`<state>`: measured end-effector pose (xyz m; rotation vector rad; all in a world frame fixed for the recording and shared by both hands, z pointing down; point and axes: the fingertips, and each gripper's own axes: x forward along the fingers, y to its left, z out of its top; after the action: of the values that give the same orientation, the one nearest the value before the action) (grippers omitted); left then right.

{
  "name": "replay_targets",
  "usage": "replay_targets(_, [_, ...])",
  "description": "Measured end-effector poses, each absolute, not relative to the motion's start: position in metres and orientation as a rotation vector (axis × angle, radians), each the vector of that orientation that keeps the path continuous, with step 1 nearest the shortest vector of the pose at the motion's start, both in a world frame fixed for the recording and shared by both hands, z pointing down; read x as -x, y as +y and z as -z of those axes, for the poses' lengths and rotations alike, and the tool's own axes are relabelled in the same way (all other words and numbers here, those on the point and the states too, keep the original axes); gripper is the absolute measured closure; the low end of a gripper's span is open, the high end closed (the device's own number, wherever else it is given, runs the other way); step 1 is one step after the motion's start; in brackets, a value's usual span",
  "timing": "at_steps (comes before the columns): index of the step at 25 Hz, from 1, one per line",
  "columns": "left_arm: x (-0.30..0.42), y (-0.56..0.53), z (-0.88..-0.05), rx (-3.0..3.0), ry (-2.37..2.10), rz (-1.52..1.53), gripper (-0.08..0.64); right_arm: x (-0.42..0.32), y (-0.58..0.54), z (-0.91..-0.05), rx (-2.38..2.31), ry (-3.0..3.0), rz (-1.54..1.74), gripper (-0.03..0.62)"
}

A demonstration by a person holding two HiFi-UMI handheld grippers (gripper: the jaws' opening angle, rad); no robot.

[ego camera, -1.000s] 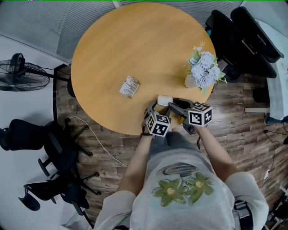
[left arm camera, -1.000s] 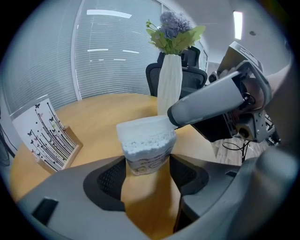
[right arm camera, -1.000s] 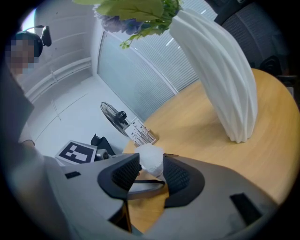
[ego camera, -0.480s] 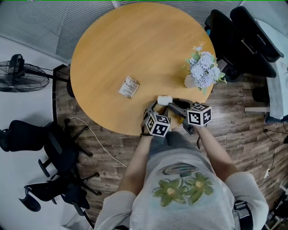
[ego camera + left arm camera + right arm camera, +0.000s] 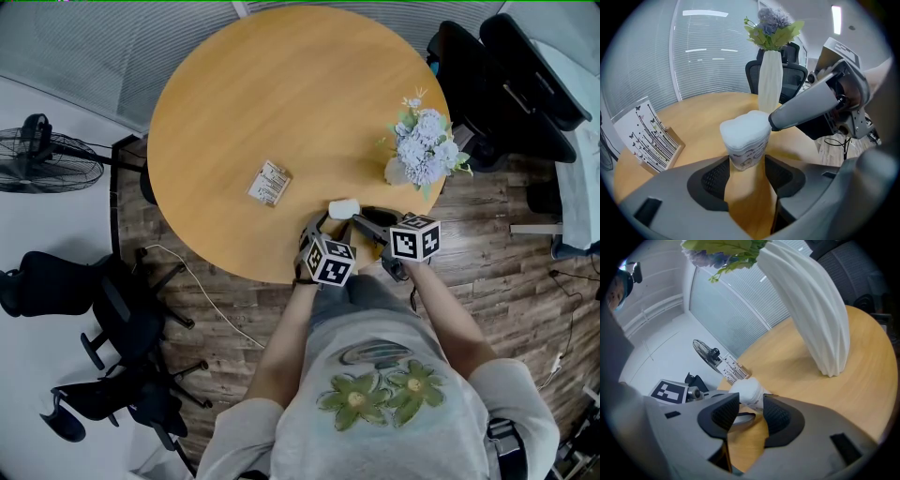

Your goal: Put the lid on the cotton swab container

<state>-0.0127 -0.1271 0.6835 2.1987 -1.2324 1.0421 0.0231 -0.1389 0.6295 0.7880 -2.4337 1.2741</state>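
Observation:
The cotton swab container (image 5: 747,152), small with a printed wall, stands near the table's front edge with its white lid (image 5: 744,127) on top. My left gripper (image 5: 746,169) has just been closing and its pads now press the container's base from both sides. My right gripper (image 5: 747,408) reaches in from the right, shut on the lid (image 5: 746,390); one of its fingers (image 5: 801,110) touches the lid's right side. In the head view the container (image 5: 343,208) sits between the left gripper (image 5: 323,223) and the right gripper (image 5: 356,217).
A white ribbed vase (image 5: 424,145) of pale flowers stands on the round wooden table (image 5: 281,94) to the right. A small printed card packet (image 5: 269,182) lies to the left. A fan (image 5: 47,159) and black office chairs (image 5: 112,309) stand on the floor around the table.
The left gripper's jaws have drawn in on the container's base. Both hands and the container stay in the same place.

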Motion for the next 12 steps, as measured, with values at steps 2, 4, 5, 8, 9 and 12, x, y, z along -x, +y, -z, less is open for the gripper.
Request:
replay_targets(2, [0.013,-0.126,-0.681,-2.203,-1.232,-1.039,0.334,-0.024,-0.14,-0.63,-0.797,-2.424,-1.277,0.431])
replay_targets(4, [0.013,-0.124,-0.676,-2.212,-1.234,-1.027,0.334,-0.024,-0.142,-0.63,-0.802,-2.419,-1.275,0.431])
replay_targets(5, [0.014,-0.122,-0.674,-2.216,-1.237,-1.019,0.334,-0.024,-0.142,-0.63,-0.803,-2.416,-1.273,0.431])
replay_targets(8, [0.017,-0.119,-0.664,-2.224,-1.256,-0.983,0.334,-0.025,-0.144,-0.631,-0.805,-2.407,-1.272,0.431])
replay_targets(9, [0.019,-0.119,-0.66,-2.227,-1.268,-0.964,0.334,-0.025,-0.145,-0.631,-0.806,-2.402,-1.273,0.431])
replay_targets(12, [0.026,-0.119,-0.639,-2.243,-1.319,-0.891,0.334,-0.024,-0.145,-0.631,-0.802,-2.388,-1.275,0.431])
